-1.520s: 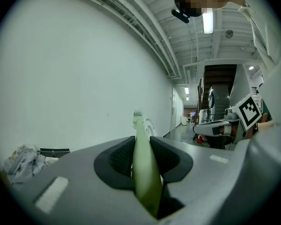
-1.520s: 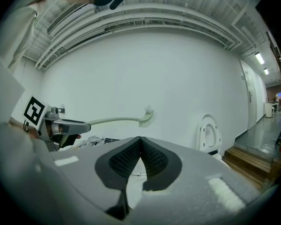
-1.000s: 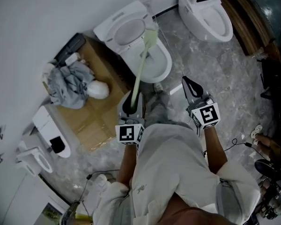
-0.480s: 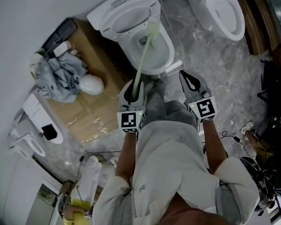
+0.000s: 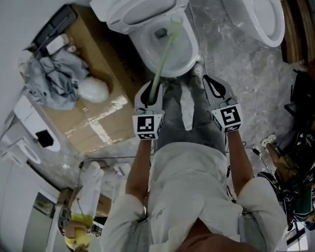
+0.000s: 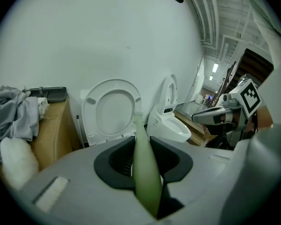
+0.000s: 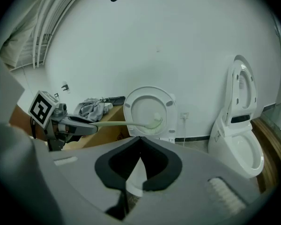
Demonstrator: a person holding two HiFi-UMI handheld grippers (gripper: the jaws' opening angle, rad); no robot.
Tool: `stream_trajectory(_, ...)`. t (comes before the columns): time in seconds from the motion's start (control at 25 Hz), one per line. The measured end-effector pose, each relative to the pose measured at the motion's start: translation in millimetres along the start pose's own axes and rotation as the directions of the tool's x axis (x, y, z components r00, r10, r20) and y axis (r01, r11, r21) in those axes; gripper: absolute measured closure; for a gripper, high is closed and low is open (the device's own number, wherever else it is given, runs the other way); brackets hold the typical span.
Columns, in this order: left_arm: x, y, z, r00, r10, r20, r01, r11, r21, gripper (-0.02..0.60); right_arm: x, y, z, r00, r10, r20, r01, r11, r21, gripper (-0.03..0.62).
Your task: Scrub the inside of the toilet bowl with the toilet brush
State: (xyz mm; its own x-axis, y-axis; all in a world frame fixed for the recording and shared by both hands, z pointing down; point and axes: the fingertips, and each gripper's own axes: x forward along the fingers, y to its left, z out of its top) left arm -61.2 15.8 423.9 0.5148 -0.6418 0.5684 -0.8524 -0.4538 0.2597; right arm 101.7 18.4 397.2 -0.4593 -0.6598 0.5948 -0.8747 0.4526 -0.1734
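Observation:
A white toilet with its lid raised stands ahead of me in the head view. My left gripper is shut on the pale green handle of the toilet brush. The brush head reaches over the bowl near the drain hole. The handle runs out between the jaws toward the lid. My right gripper hangs shut and empty to the right of the bowl's front. From the right gripper view the brush head shows in front of the lid, and the left gripper is at the left.
A cardboard box with a grey cloth and a white bundle stands left of the toilet. A second toilet is at the top right. Cables and gear lie on the marble floor at the right.
I have moved closer to the toilet. The brush head has gone from the seat's edge to over the inside of the bowl. Both grippers stayed shut.

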Motion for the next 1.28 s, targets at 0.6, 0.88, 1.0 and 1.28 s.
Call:
stream_trajectory(0.6, 52, 8, -106, 0.983, 0.075, -0.168, -0.084, 0.995, -0.052, 0.466, 59, -22, -86, 0.982, 0.133, -0.136, -0.137, 0.990, -0.023, 0.591)
stream_trajectory(0.88, 73, 4, -157, 0.959, 0.091, -0.269, -0.127, 0.985, -0.119, 0.466, 74, -28, -125, 0.965, 0.178, -0.191, -0.182, 0.983, 0.000, 0.591)
stream_trajectory(1.0, 82, 3, -176, 0.951, 0.086, -0.297, -0.134, 0.980, -0.147, 0.466, 81, -32, -136, 0.961, 0.187, -0.202, -0.189, 0.982, 0.005, 0.591)
stream_trajectory(1.28, 100, 2, -217, 0.930, 0.076, -0.359, -0.161, 0.963, -0.215, 0.466, 94, -43, -154, 0.955, 0.196, -0.221, -0.198, 0.980, 0.009, 0.591)
